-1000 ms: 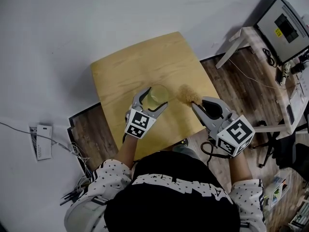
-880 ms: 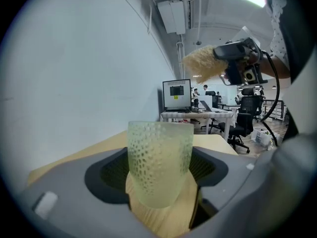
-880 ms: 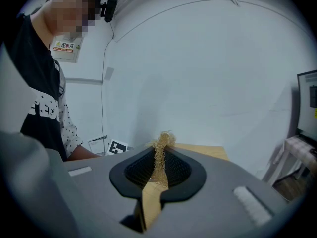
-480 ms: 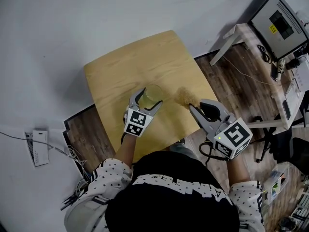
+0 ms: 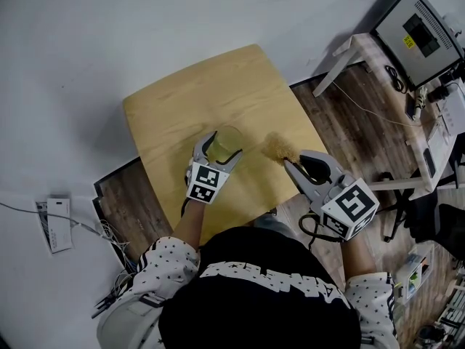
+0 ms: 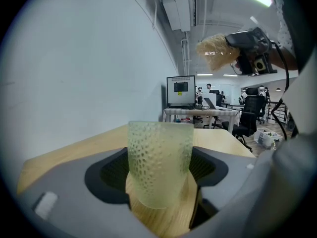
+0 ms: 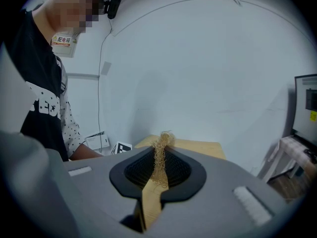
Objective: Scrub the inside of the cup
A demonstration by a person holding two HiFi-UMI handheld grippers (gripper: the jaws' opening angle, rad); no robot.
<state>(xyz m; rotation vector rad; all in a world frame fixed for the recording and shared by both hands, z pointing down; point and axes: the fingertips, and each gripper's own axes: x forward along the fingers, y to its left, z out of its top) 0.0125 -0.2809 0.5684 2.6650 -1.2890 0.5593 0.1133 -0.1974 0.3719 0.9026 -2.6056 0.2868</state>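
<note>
A pale green, dimpled, translucent cup (image 5: 227, 142) stands upright over the light wooden table (image 5: 182, 97). My left gripper (image 5: 219, 150) is shut on it, one pad on each side. In the left gripper view the cup (image 6: 159, 152) fills the gap between the jaws of the left gripper (image 6: 159, 175). My right gripper (image 5: 292, 161) hangs to the cup's right, apart from it, shut on a tan fibrous scrubber (image 5: 279, 146). In the right gripper view the scrubber (image 7: 161, 155) is pinched flat between the black pads. Whether the cup's base touches the table I cannot tell.
The table's near edge lies against the person's black shirt (image 5: 254, 289). A white desk with a monitor (image 5: 420, 29) stands at the far right, with a chair base (image 5: 407, 217) below it. A white box (image 5: 54, 224) and cables lie on the floor at the left.
My left gripper has sunk a little toward the table with the cup in it. The right gripper and scrubber have kept their place.
</note>
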